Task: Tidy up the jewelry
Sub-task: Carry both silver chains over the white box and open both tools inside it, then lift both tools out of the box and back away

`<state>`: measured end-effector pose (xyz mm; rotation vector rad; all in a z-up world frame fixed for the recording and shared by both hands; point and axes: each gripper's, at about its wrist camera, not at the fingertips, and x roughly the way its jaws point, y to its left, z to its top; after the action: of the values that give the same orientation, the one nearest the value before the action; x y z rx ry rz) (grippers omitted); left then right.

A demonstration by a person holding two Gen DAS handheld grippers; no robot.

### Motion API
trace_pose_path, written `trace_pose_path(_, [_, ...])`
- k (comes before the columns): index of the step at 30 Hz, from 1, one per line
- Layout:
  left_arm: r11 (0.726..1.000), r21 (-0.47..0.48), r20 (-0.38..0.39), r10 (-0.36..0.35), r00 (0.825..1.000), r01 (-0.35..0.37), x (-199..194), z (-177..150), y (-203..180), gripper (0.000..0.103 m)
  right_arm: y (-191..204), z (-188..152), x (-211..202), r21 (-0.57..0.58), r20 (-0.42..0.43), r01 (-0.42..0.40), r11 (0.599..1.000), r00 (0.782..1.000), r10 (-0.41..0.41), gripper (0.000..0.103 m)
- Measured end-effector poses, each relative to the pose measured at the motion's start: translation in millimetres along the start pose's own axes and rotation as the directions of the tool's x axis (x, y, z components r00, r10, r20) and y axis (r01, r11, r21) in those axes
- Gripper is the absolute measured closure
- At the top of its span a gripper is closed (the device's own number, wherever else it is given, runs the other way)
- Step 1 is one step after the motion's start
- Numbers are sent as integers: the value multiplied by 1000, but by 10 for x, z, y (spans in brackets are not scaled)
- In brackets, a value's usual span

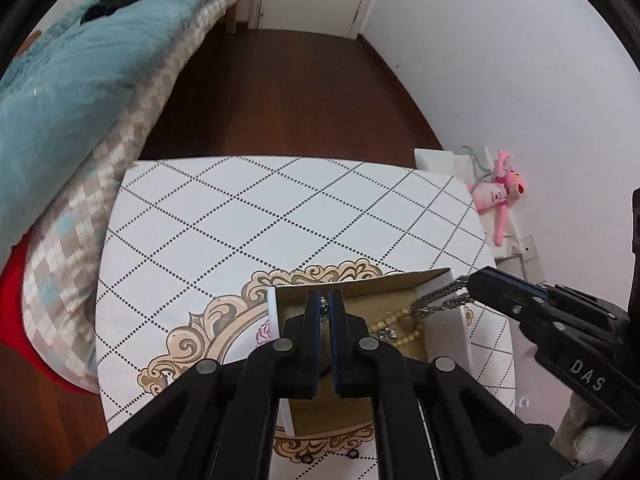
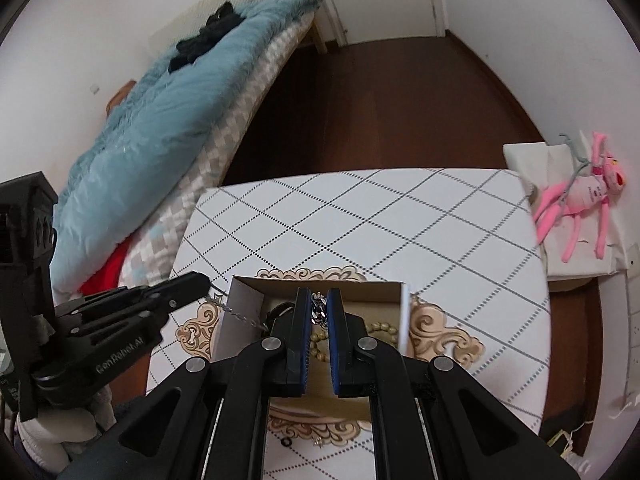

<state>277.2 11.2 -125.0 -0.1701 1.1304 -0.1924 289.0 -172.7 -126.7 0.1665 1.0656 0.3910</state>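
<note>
An open cardboard box (image 1: 362,280) (image 2: 244,292) sits on the patterned table near its front edge. Inside lie a yellow bead bracelet (image 1: 396,320) (image 2: 380,326) and other jewelry. My left gripper (image 1: 325,300) (image 2: 202,280) is shut on one end of a silver chain (image 1: 324,309) (image 2: 236,314), at the box's left wall. My right gripper (image 2: 319,300) (image 1: 472,286) is shut on the other end of the silver chain (image 2: 319,311) (image 1: 442,298), over the box's right wall. The chain hangs across the box between them.
The table (image 1: 280,208) (image 2: 400,220) has a white checked cloth. Small rings (image 1: 308,458) (image 2: 318,442) lie on it in front of the box. A bed with a blue quilt (image 1: 80,60) stands to the left. A pink plush toy (image 2: 580,196) lies to the right.
</note>
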Motion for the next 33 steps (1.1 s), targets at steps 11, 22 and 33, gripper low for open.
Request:
trace_pose_path(11, [990,-43,-33,134,990,-136,73,19,44,66,-179,82,427,-28,-108,144,989,983,-146,86])
trace_pose_path(22, [962,-22,80,272,959,-271,-92,-283,21,9,-266,-376,104,-40,-38,287,957,957,-289,49])
trace_pose_path(33, [956,-25,53,295,954,-294,17,-777,33,0,-193,-882,172,-39,-31,341,939,939,-343,0])
